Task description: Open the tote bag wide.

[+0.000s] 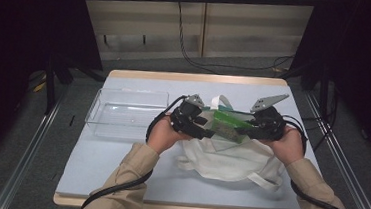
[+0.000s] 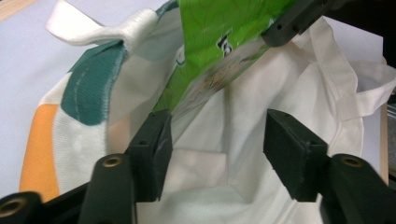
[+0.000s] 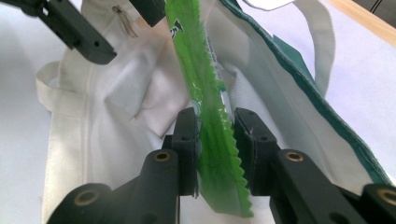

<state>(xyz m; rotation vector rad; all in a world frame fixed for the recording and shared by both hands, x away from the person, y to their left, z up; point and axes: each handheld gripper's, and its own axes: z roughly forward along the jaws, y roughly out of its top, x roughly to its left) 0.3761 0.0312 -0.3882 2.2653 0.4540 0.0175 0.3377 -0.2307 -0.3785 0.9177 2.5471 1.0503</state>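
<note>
Two grippers meet over a white cloth bag (image 1: 229,158) that lies on the table (image 1: 118,169), with a green packet (image 1: 229,122) held up between them above the bag's mouth. In the right gripper view, the right gripper (image 3: 215,128) has its jaws closed on the packet (image 3: 212,140): the sawtooth edge of the green film stands edge-on between the two pads, which press it from both sides. In the left gripper view, the left gripper (image 2: 217,154) has its jaws standing apart with nothing clamped; the packet's lower corner (image 2: 219,51) comes down just beside the left pad, while the gap between the pads looks into the bag's white inside (image 2: 210,177).

A clear plastic tray (image 1: 128,111) sits on the table to the left of the bag, apart from both hands.

The print on the packet is blurred and cannot be read. The packet's upper end is cut off at the top of the left gripper view, and whether its corner actually touches the left pad cannot be told. In the high view the hands and gripper bodies cover the bag's opening.
</note>
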